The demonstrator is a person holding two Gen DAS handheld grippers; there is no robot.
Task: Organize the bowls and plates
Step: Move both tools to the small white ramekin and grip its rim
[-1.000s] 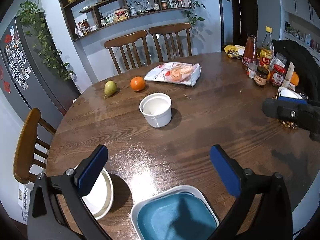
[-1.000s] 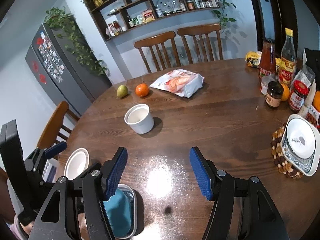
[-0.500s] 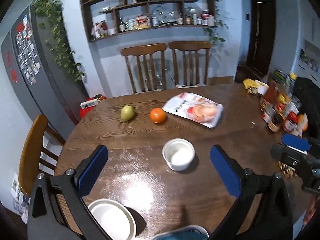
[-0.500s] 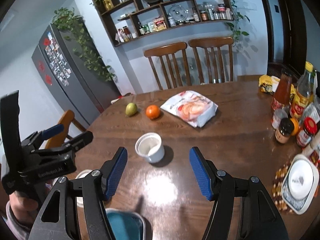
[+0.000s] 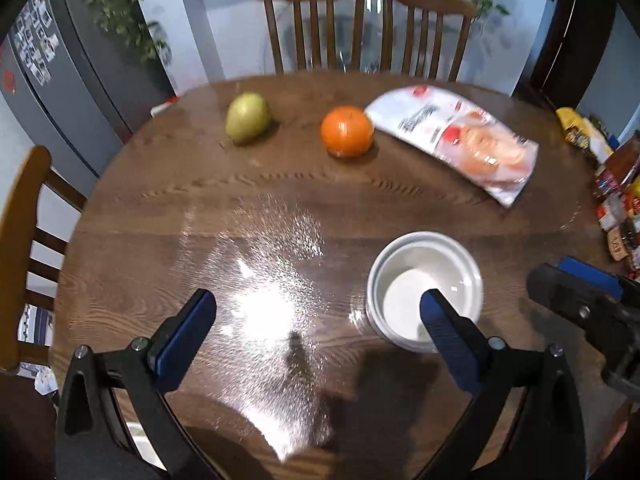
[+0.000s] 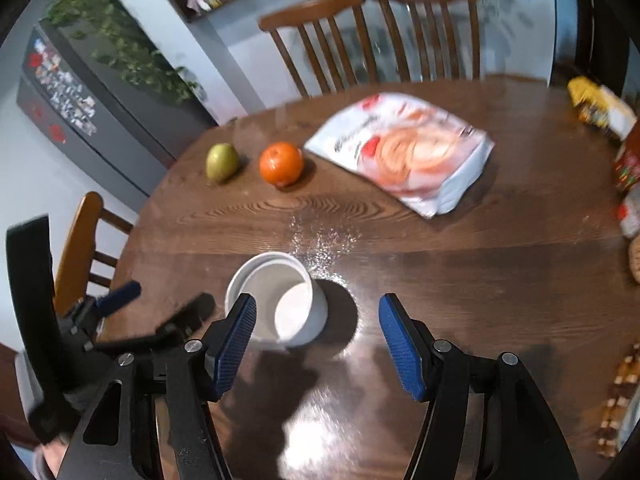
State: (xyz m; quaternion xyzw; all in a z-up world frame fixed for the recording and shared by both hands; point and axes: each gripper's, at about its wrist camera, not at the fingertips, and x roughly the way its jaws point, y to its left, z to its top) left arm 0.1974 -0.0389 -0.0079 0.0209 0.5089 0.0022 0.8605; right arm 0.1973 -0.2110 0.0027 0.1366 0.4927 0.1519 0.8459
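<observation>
Round wooden table (image 5: 168,216) seen from two gripper cameras, both slightly blurred; a white bowl (image 5: 424,276) stands upright on it, near the middle, empty inside. Left gripper (image 5: 318,330) hovers low over the tabletop with its blue-padded fingers (image 5: 186,334) spread wide and holding nothing; its right-hand finger overlaps the near rim of the bowl in the picture, though whether it touches cannot be told; the other finger sits well to the left of the bowl over bare wood. Right gripper (image 6: 318,346) also has its fingers (image 6: 236,344) spread wide and empty; its left-hand finger lies across the near side of the white bowl (image 6: 276,294) in the picture, while the other finger is apart from it, over bare table; contact cannot be judged here either. Each gripper shows at the edge of the other's view, the two close side by side with the bowl in front of them. Beyond the bowl, toward the far edge, lie a green pear (image 5: 246,118), an orange (image 5: 346,131) just right of it, and a white food packet (image 5: 460,140) right of the orange; jars and packets crowd the right edge of the table; two wooden chairs (image 5: 360,28) stand at the far side.
</observation>
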